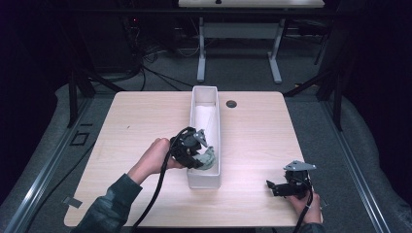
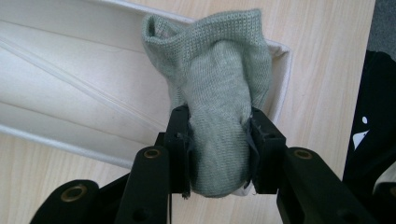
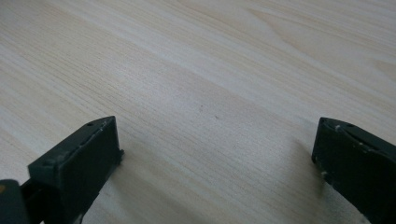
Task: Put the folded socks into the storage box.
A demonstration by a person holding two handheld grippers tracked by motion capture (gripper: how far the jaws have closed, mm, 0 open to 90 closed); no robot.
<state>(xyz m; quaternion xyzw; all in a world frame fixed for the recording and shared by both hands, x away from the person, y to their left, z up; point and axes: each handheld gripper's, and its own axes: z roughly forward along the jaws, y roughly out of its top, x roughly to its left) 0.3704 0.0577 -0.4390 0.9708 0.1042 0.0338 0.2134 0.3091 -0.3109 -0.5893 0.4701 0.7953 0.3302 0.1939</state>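
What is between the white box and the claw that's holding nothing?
Just bare wooden table, seen in the high view, between the white box and the open right claw.

Sock (image 2: 219,116) lower end hidden behind jaws; box (image 2: 70,93) cut off at left edge

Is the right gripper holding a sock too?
No, the right gripper is wide open over bare table; the sock is in the left gripper.

The left gripper (image 2: 219,154) has its jaws clamped on a grey-green knitted sock (image 2: 219,93). The sock hangs over the end of a white tray (image 2: 70,93) on the wooden table (image 2: 322,42).
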